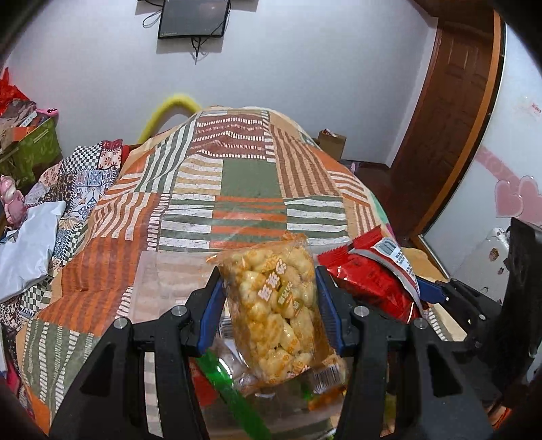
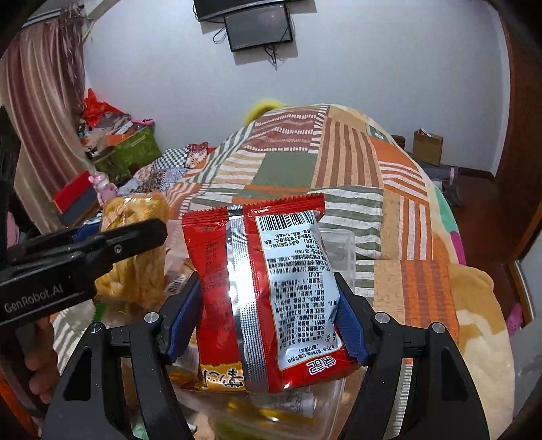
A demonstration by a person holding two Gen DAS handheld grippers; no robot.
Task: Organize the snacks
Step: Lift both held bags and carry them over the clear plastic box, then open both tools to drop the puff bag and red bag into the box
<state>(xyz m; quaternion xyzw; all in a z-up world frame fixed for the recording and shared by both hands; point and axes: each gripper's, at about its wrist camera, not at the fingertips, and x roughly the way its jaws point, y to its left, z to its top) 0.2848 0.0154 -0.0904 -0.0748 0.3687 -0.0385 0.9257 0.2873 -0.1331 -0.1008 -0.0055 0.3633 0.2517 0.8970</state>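
Observation:
My left gripper is shut on a clear packet of yellow puffed snacks, held upright above a clear plastic box with more snacks in it. My right gripper is shut on a red snack bag with its silver seam and printed back facing me, held over the same clear box. The red bag also shows at the right of the left wrist view. The yellow packet and the left gripper's arm show at the left of the right wrist view.
A bed with a striped patchwork cover lies ahead. Clutter, a green box and a pink toy are at the left. A wooden door and a small carton are at the right. A screen hangs on the wall.

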